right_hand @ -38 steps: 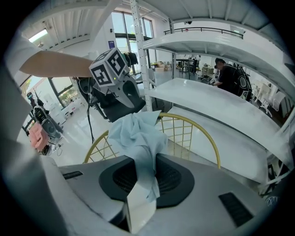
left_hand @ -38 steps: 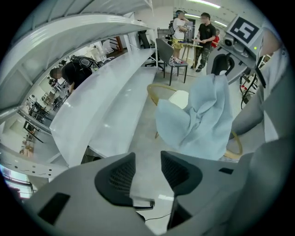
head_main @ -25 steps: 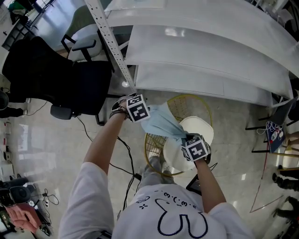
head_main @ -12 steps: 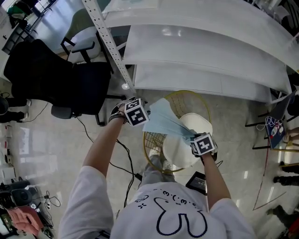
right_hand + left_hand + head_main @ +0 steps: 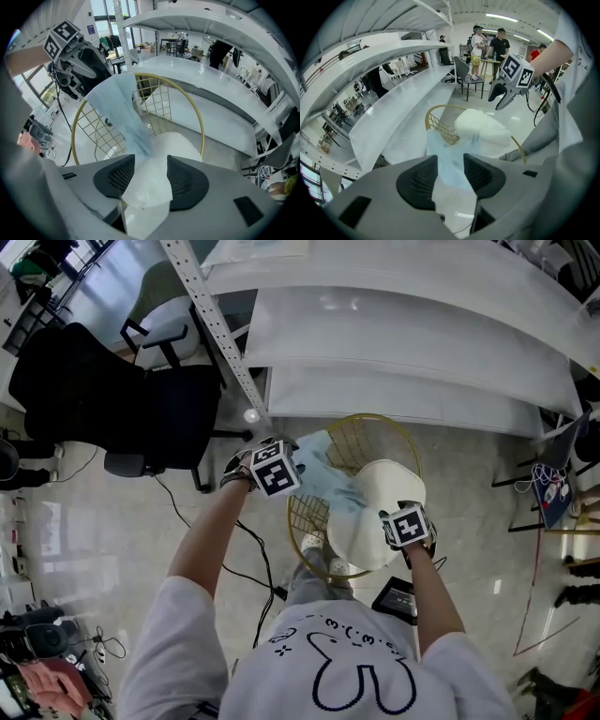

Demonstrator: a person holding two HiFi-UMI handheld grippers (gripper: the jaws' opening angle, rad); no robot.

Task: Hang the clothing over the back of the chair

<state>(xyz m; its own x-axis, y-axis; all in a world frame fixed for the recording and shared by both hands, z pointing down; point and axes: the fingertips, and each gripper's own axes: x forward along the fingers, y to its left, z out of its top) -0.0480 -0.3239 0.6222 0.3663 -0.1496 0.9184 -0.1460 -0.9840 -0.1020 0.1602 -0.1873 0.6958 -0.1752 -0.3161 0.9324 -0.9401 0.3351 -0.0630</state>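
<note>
left gripper [image 5: 445,176] is clamping the clothing's [image 5: 330,479] top end right beside the chair back [image 5: 375,416], right gripper's [image 5: 152,180] jaws are opening with its low end between them over the seat [image 5: 375,531], so left is sitting nearer.

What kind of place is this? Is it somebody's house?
Probably not a house. It looks like a big open office or workshop hall: long white curved counters, a black office chair on a shiny floor, and several people standing about far off.
</note>
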